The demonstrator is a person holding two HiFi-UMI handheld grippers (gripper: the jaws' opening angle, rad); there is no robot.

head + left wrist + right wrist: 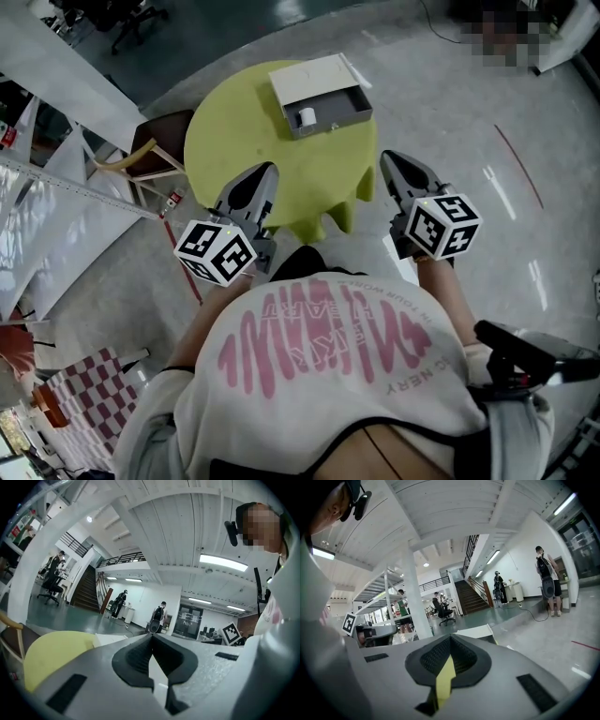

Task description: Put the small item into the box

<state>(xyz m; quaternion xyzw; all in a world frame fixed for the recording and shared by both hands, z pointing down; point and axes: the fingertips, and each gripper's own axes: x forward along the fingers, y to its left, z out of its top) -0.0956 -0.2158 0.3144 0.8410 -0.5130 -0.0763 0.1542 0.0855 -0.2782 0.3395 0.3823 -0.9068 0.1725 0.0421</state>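
Observation:
A grey box [323,105] with a white lid slid partly back rests on the far side of the round yellow-green table [234,141]. A small white item [306,117] lies in the box's open tray. My left gripper [270,169] hovers over the table's near left edge, shut with nothing in it; in its own view the tips [152,634] meet, the table [51,653] and box [110,639] ahead. My right gripper [387,156] is beside the table's near right edge, also shut and empty, its tips [450,637] touching and the box [476,632] beyond.
A wooden chair [141,155] is tucked in at the table's left, beside white metal racking [56,178]. A checkered mat [94,389] lies on the floor at lower left. A red line [518,164] marks the floor on the right. People [546,581] stand far off.

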